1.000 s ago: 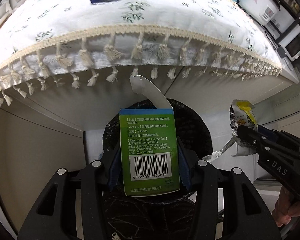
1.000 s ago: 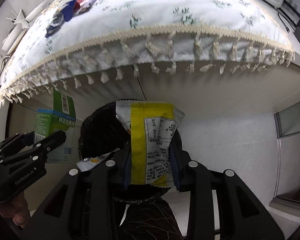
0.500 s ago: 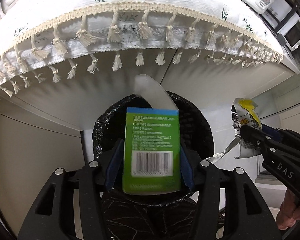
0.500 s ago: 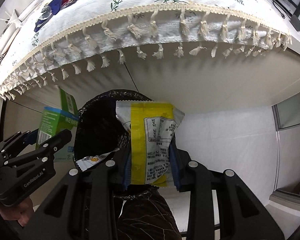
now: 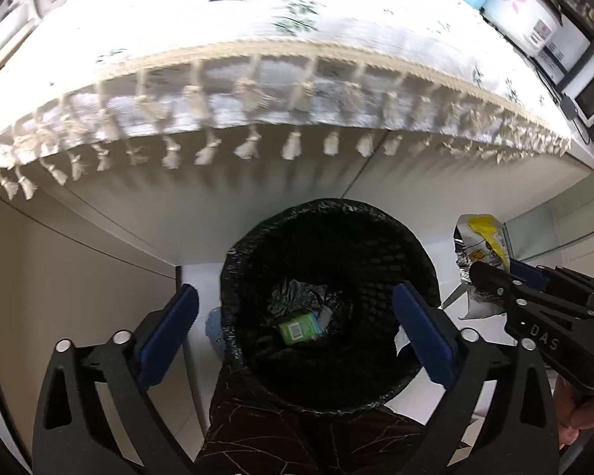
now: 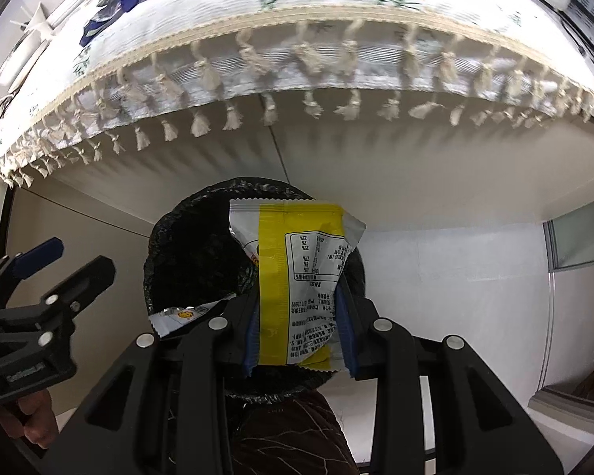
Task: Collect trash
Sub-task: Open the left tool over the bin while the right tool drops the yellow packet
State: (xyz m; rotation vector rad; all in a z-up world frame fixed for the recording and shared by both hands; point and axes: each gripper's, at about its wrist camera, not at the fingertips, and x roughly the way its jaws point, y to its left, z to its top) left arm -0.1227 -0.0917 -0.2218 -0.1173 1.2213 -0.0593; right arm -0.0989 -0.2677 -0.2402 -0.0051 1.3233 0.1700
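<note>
Green box [image 5: 299,327] dropped into bin [image 5: 427,273], left tool [image 5: 295,330] opening empty above, right tool [image 6: 297,330] gripping wrapper [image 6: 297,277]

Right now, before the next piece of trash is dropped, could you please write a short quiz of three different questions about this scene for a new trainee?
1. True or false: the green box lies at the bottom of the black bin.
2. What does the right gripper hold? A) a blue basket B) a yellow and silver wrapper C) nothing
3. Fill in: the left gripper is ____ as it opens, with no trash between its blue pads.

Key:
1. True.
2. B; the pads are closed on the wrapper, above the bin.
3. Empty; its jaws stand wide apart over the bin mouth.
</note>
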